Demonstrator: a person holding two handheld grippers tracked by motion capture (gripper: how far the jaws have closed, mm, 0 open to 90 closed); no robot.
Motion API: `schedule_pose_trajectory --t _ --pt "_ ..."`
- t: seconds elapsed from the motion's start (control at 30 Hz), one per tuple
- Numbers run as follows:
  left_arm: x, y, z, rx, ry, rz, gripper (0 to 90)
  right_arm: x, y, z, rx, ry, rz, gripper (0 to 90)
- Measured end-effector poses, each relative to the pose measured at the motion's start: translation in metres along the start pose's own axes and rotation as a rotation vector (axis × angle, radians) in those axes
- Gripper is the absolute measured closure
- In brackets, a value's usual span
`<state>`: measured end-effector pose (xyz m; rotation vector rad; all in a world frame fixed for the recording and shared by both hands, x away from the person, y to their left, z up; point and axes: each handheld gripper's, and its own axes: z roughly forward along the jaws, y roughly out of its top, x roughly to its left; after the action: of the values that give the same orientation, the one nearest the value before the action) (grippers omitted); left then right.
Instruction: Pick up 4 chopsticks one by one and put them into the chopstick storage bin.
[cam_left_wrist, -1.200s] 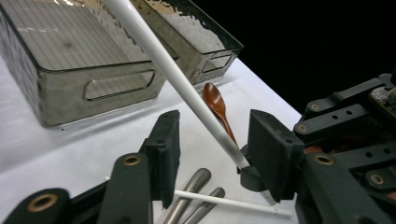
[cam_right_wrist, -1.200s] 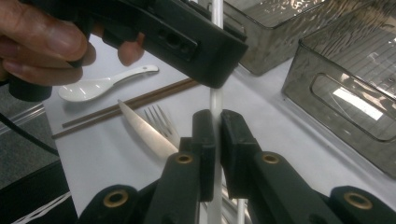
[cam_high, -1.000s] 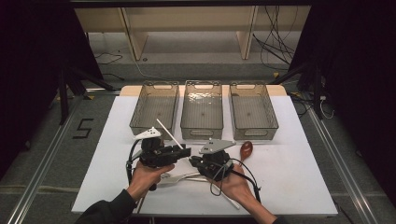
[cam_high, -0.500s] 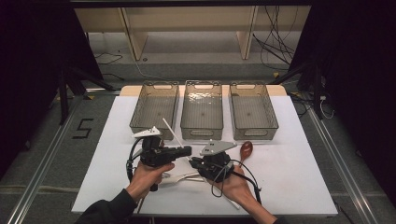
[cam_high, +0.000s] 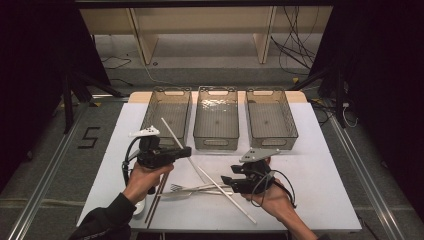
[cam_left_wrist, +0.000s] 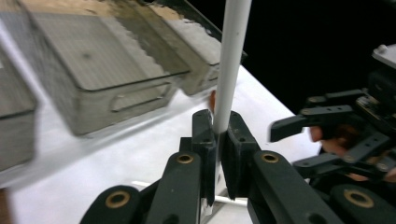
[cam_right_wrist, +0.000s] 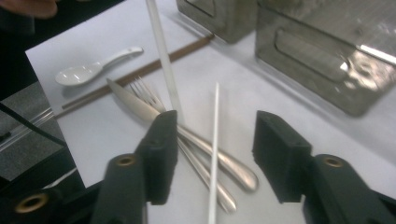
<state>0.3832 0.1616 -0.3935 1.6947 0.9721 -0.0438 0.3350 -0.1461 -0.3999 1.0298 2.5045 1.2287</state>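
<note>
On a white table (cam_high: 325, 190) three clear bins stand in a row at the far side: the left bin (cam_high: 167, 112), the middle bin (cam_high: 216, 117) and the right bin (cam_high: 271, 117). The left gripper (cam_high: 186, 151) hangs just in front of the left bin, its jaws clamped tight on a white chopstick (cam_high: 170, 131) that slants up and away over that bin's near wall; in the left gripper view the same stick (cam_left_wrist: 231, 60) rises straight out between the closed jaws and runs off the top edge. The right gripper (cam_high: 229, 181) sits low over the table nearer the person, jaws spread wide and holding nothing. Between and under its jaws lies a second white chopstick (cam_high: 227, 194), flat on the table and crossing a knife (cam_right_wrist: 135, 105) and a fork (cam_right_wrist: 145, 92) that lie side by side, their handles overlapping. Farther to the person's left rest a pair of brown chopsticks (cam_right_wrist: 140, 72) and a white spoon (cam_right_wrist: 88, 70); in the high view the left hand (cam_high: 145, 177) covers most of the spoon and part of the brown pair. In the right gripper view the held stick (cam_right_wrist: 163, 56) is out of focus and cuts across in front of the fork's tines. Something small and reddish shows past the held stick in the left gripper view, too blurred to tell. The right hand (cam_high: 275, 200) is partly wrapped by the gripper's cable.
</note>
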Motion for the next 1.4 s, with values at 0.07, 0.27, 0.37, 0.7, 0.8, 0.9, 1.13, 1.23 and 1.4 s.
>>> schedule_pose_trajectory --t 0.07,0.27,0.37,0.7,0.8,0.9,1.13,1.23,1.4 --pt "0.005 0.004 -0.005 0.000 0.020 0.002 84.1 -0.003 -0.005 -0.004 0.020 -0.011 0.008 43.7" --pt "0.023 0.021 -0.022 -0.031 0.054 -0.028 84.1 -0.008 -0.015 -0.008 0.070 -0.021 0.026 37.2" --pt "0.030 0.029 -0.030 -0.061 0.077 -0.041 84.1 -0.009 -0.017 -0.007 0.091 -0.014 0.028 35.0" --pt "0.046 0.059 -0.045 -0.091 0.130 -0.052 84.0 -0.009 -0.017 -0.008 0.101 -0.004 0.031 33.4" --pt "0.048 0.073 -0.048 -0.095 0.146 -0.042 84.0 -0.009 -0.018 -0.008 0.104 -0.002 0.034 32.9" --pt "0.052 0.083 -0.048 -0.095 0.155 -0.039 83.9 -0.010 -0.018 -0.008 0.108 -0.003 0.033 32.5" --pt "0.062 0.097 -0.042 -0.080 0.199 -0.050 83.9 -0.009 -0.017 -0.009 0.109 -0.002 0.032 30.5" --pt "0.064 0.103 -0.039 -0.074 0.223 -0.039 83.9 -0.009 -0.017 -0.009 0.106 0.003 0.033 30.2" --pt "0.076 0.112 -0.032 -0.073 0.263 -0.060 83.9 -0.007 -0.017 -0.008 0.110 0.003 0.029 29.7"
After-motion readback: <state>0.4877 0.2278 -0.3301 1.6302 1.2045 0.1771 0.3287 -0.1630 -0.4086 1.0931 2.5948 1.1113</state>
